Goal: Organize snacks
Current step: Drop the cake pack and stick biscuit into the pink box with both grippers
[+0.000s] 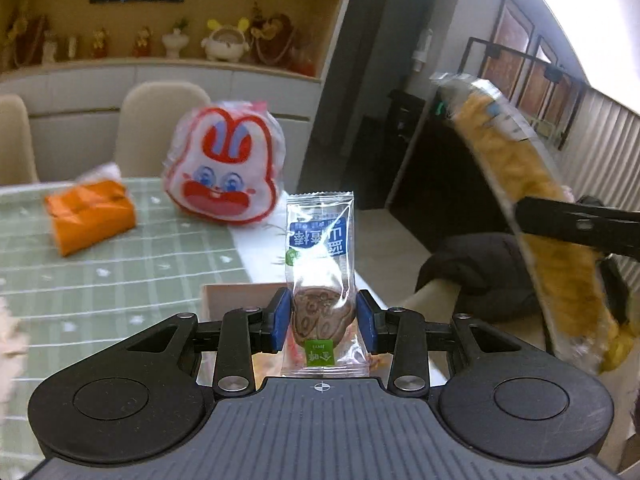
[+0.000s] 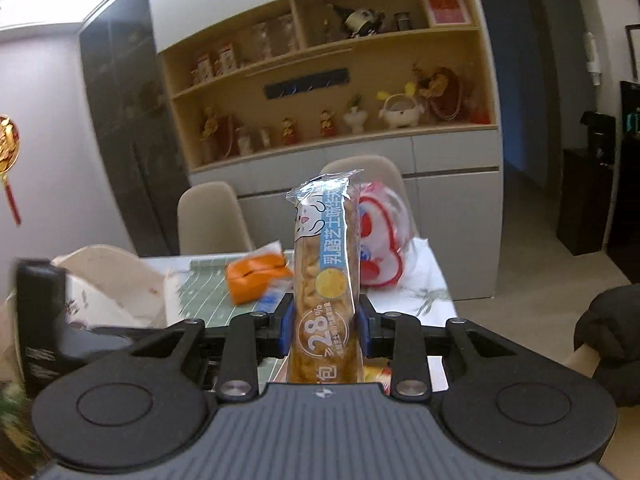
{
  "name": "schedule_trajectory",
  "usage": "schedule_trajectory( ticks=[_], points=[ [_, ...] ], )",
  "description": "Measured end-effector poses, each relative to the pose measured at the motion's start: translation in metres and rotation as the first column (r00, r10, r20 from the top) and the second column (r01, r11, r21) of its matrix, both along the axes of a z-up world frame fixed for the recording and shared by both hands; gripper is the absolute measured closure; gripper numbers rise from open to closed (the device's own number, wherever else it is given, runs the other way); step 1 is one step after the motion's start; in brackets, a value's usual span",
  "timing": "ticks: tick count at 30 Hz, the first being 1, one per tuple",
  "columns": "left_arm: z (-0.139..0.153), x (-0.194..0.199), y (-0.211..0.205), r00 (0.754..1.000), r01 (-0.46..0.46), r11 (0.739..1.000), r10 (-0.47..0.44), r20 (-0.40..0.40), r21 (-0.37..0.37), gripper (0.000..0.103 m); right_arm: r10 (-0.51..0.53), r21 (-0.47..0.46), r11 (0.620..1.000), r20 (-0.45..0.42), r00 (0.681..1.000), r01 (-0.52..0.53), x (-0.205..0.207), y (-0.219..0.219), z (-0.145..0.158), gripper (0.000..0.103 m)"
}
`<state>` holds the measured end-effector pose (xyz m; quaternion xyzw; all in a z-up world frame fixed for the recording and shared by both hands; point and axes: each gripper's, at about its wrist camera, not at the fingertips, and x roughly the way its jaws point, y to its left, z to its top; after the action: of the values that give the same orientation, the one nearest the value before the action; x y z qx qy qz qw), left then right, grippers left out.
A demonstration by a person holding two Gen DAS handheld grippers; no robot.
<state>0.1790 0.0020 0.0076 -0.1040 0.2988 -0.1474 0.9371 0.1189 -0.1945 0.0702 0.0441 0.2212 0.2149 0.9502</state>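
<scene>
My left gripper [image 1: 323,322] is shut on a clear biscuit packet [image 1: 320,264] with a brown biscuit inside and a blue label, held upright above the table. My right gripper [image 2: 325,326] is shut on a long yellow bread stick packet [image 2: 326,280], standing upright between the blue pads. That same bread stick packet [image 1: 532,208] shows at the right of the left wrist view, tilted, with a black finger [image 1: 576,224] across it. A cardboard box edge [image 1: 240,294] lies just below the left gripper.
A rabbit-face bag [image 1: 226,168] and an orange packet [image 1: 90,216] rest on the green checked tablecloth [image 1: 120,280]. Beige chairs [image 2: 212,216] stand behind the table, a shelf of figurines behind them. A dark garment [image 1: 472,272] drapes over a chair at the right.
</scene>
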Motion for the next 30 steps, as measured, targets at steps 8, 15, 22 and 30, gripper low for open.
schedule_trajectory(
  ticks=[8,15,22,30],
  points=[
    [-0.071,0.049,0.007,0.988,-0.029,0.997,0.017,-0.156,-0.073,0.060,-0.048,-0.012,0.999,-0.131,0.990,0.047,0.050,0.002,-0.036,0.073],
    [-0.050,0.012,0.048,0.988,-0.137,0.978,0.123,-0.096,-0.157,0.060,-0.059,-0.074,0.996,-0.194,0.979,0.046,0.086,0.025,-0.075,0.073],
    [-0.054,-0.049,0.067,0.966,-0.231,0.966,0.214,-0.147,-0.112,0.060,-0.007,-0.205,0.978,-0.208,0.978,-0.037,0.114,0.068,-0.123,0.072],
    [-0.046,-0.094,0.065,0.963,-0.245,0.968,0.237,-0.129,-0.048,0.062,-0.020,-0.227,0.973,-0.199,0.980,-0.026,0.068,0.058,-0.129,0.061]
  ],
)
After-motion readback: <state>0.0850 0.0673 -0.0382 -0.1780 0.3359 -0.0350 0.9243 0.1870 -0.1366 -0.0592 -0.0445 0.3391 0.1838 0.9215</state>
